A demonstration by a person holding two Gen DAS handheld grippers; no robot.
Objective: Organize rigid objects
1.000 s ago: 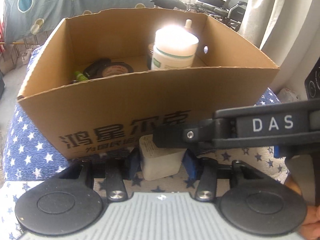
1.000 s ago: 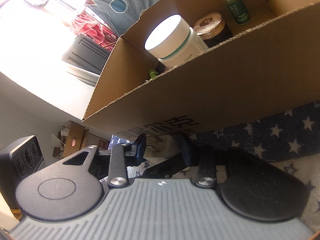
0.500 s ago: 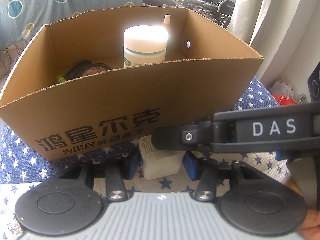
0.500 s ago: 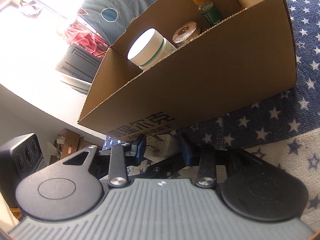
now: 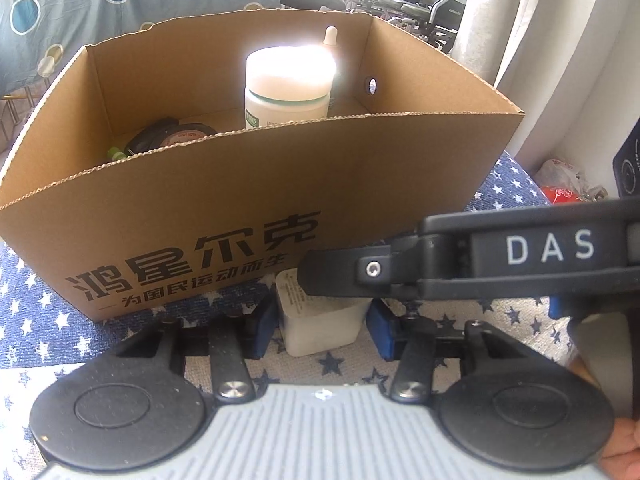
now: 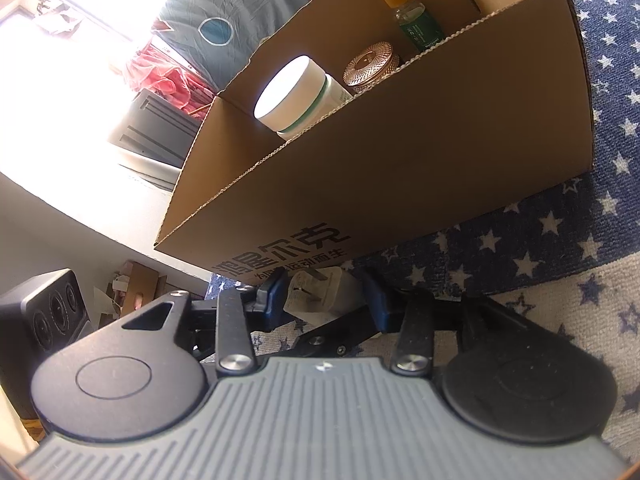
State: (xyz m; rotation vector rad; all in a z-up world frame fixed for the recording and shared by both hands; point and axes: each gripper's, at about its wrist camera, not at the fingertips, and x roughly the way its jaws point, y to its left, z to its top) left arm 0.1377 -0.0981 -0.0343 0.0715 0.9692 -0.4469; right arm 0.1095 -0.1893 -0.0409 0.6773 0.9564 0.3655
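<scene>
Both the left claw [image 5: 320, 326] and the right claw [image 6: 326, 300] straddle the white rectangular plug adapter [image 5: 318, 320] with pads apart, just before the brown cardboard box [image 5: 256, 200] on star-patterned blue cloth [image 5: 36, 312].

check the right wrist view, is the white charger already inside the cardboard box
No, the white charger sits on the starred cloth in front of the cardboard box, between the right gripper fingers.

Low in my left view, the white plug adapter [image 5: 320, 320] stands on the starred cloth before the brown cardboard box [image 5: 256, 208], which holds a white-lidded jar [image 5: 289, 88] at upper centre.
</scene>
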